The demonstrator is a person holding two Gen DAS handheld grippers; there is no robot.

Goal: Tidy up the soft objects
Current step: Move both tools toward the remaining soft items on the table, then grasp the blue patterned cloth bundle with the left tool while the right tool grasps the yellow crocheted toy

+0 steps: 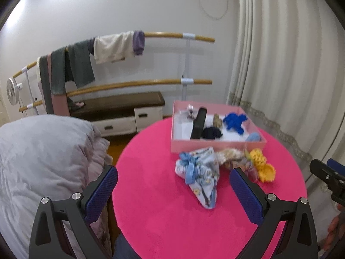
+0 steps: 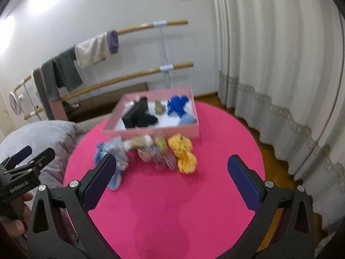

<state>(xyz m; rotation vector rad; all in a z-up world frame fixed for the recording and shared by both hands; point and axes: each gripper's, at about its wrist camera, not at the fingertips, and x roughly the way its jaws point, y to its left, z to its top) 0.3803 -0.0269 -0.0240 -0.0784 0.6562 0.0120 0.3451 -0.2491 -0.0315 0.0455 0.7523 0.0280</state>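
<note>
Here, over a round pink desk, the left gripper hangs with its blue pads spread wide and nothing between them, and the right gripper hovers likewise, parted and empty. At far left lies a grey quilt, close against the desk's edge; anything nudged off that side would likely drop into its folds or down the gap beside it. Next, left to right in the left wrist view, the loose soft things sit in a row just in front of the pink box: a pale blue printed cloth with a ribbon, a beige crumpled piece, a small pinkish-purple item too blurred to name, and a yellow knitted toy. They touch or overlap one another, so a wide pinch on one may well drag a neighbour along, or catch only the ribbon and let the cloth slip free. Inside the box rest a black case, a dark navy bundle, a tan item, a blue knitted toy and a light blue piece in the near right corner. The box wall stands just behind the row; a low carry could bump it and shove the box toward the desk's far edge. The two tools are also near each other, and both reaching for the middle pile risks a clash.
</note>
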